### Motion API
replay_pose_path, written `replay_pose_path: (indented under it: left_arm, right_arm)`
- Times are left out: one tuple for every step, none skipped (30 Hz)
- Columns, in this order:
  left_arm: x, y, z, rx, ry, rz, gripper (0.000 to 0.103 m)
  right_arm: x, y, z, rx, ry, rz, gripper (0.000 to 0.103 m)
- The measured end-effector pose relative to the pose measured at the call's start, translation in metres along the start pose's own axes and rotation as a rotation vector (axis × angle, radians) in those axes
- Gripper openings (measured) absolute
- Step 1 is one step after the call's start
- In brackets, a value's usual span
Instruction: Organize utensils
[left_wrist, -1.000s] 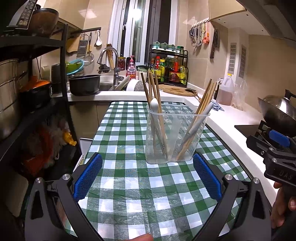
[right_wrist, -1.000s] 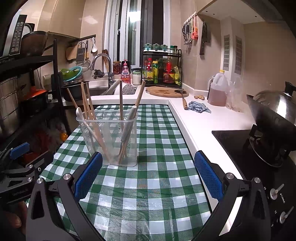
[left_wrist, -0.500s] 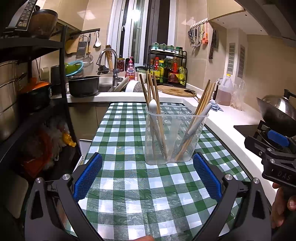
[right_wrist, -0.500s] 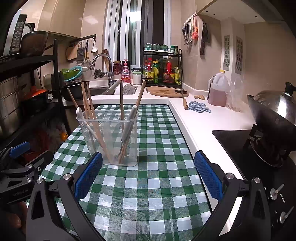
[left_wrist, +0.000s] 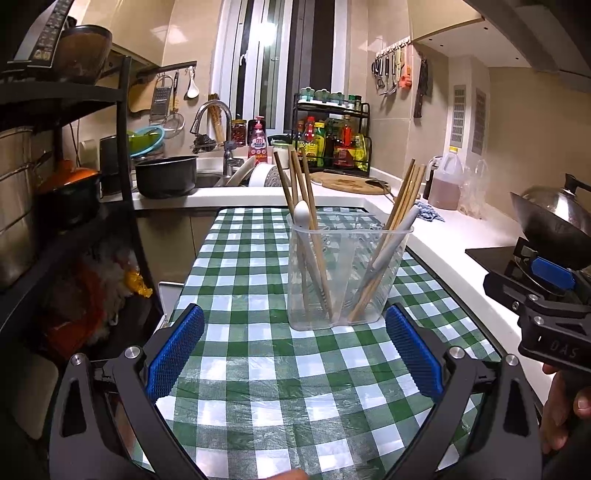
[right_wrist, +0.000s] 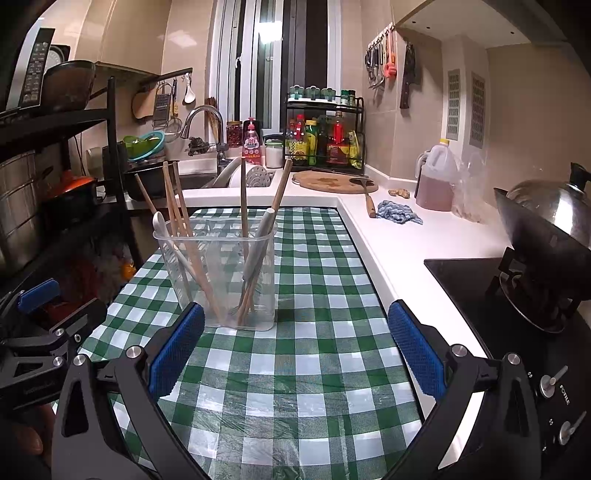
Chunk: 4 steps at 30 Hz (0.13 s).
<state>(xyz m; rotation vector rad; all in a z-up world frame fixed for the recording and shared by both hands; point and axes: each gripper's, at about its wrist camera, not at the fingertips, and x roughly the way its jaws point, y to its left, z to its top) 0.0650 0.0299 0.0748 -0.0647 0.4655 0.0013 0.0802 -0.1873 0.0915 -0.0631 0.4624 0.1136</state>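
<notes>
1. I see a clear plastic utensil holder (left_wrist: 349, 277) standing upright on the green-and-white checked tablecloth (left_wrist: 258, 369), with an inner divider splitting it into a left and a right compartment.
2. In my left view, the left compartment holds wooden chopsticks (left_wrist: 295, 177) leaning left, their tips rising well above the rim.
3. A white spoon (left_wrist: 303, 216) stands among them, its bowl up, just over the rim.
4. The right compartment holds more wooden chopsticks (left_wrist: 408, 188) leaning right.
5. A second white utensil (left_wrist: 397, 238) leans with them, its handle end poking past the right rim.
</notes>
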Motion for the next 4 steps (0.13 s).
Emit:
replay_pose_path:
  left_arm:
    - [0.0003, 0.001, 0.0001, -0.004, 0.002, 0.001, 0.095]
    - [0.0002, 0.0015, -0.0001, -0.006, 0.003, 0.001, 0.095]
    - [0.0002, 0.0022, -0.0003, -0.006, 0.003, 0.001, 0.095]
    - [0.0002, 0.0027, -0.0004, -0.005, 0.003, 0.002, 0.095]
  right_arm:
    - [0.0001, 0.0004, 0.0001, 0.0, 0.001, 0.0, 0.098]
    - [0.0001, 0.0001, -0.0001, 0.0, 0.001, 0.002, 0.098]
    - [-0.0001, 0.0005, 0.0001, -0.001, 0.0, 0.002, 0.098]
    - [0.0001, 0.0003, -0.0001, -0.002, 0.0, 0.001, 0.098]
